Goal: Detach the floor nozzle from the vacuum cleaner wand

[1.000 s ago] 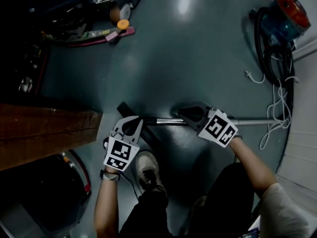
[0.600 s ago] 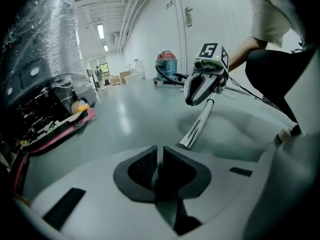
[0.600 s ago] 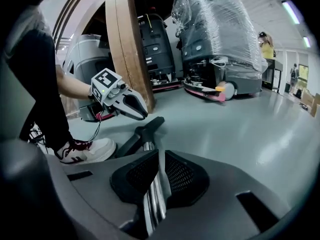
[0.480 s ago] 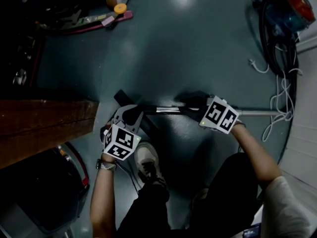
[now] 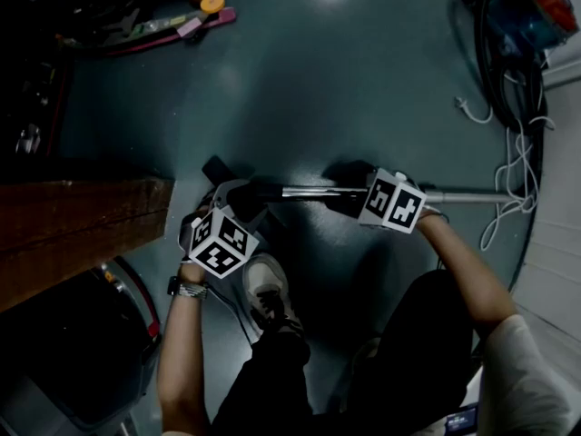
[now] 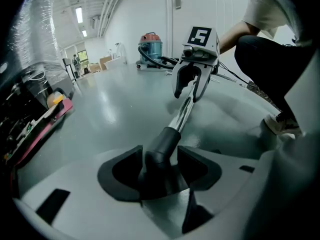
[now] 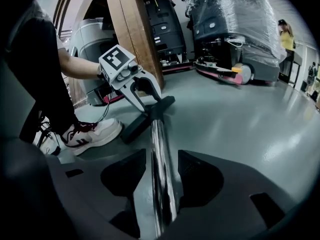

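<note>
Both grippers have sunk toward the floor [image 5: 363,89] since the earlier frame, and their jaws, then together, have just been opening; the left gripper [image 5: 240,200] now stands wide astride the black neck [image 6: 163,143] where the floor nozzle [image 7: 148,115] joins the wand [image 5: 313,190], the neck lying between the pads, and I see no firm press on it; the right gripper [image 5: 350,192] is spread wide as well, with the chrome tube of the wand running between its jaws and a gap of floor showing on either side of the tube; the wand itself has stayed flat on the grey-green floor, running level across the head view, nozzle end at the left and still joined to the tube; the nozzle is a dark bar lying crosswise just beside the person's white shoe [image 5: 266,289]; a wooden beam [image 5: 82,225] lies to the left of the left gripper; well apart, at the upper right, stands the vacuum cleaner [image 5: 536,12] with its red top, a black hose [image 5: 490,71] looped beside it and a white cord [image 5: 513,175] trailing across the far end of the wand; a pink tool [image 5: 172,30] lies at the upper left
</note>
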### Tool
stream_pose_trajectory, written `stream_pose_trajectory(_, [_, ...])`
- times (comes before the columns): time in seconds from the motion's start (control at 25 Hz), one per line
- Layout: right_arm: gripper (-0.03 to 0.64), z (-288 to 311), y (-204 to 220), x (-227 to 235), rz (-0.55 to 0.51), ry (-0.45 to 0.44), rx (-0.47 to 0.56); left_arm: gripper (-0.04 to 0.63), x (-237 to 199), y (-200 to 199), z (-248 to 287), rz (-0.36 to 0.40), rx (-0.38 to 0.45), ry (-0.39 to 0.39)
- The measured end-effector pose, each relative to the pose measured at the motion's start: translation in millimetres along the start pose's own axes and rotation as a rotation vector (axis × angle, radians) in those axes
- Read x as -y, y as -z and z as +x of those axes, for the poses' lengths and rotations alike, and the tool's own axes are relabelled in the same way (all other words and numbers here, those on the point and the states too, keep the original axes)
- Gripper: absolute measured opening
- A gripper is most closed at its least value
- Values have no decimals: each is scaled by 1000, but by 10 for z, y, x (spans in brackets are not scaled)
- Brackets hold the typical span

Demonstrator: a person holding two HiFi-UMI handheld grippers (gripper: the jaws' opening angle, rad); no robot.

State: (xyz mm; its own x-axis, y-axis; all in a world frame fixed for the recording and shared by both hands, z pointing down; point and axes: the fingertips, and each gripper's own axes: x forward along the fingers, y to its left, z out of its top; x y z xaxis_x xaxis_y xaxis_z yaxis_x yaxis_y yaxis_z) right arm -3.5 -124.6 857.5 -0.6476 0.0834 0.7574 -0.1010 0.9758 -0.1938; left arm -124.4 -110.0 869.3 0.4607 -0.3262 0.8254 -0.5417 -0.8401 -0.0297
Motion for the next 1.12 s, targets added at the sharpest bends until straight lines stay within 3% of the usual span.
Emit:
stream_pose_trajectory(0.24, [199,121,298,0,-1,-22,-86,241,6,27,146,57,-72,41])
stream_pose_trajectory(0.52, [199,191,282,4,29,-29,-74,239,-4,117,254,160,-171,83])
stream_pose_trajectory(0.88, [170,295,319,-9,-4,-20,-141,227,18,118,349,77,-181,84])
stream_pose_trajectory(1.12, [167,329,387,-27,0,-42,-154,241,39,151,446,-23,-207,106])
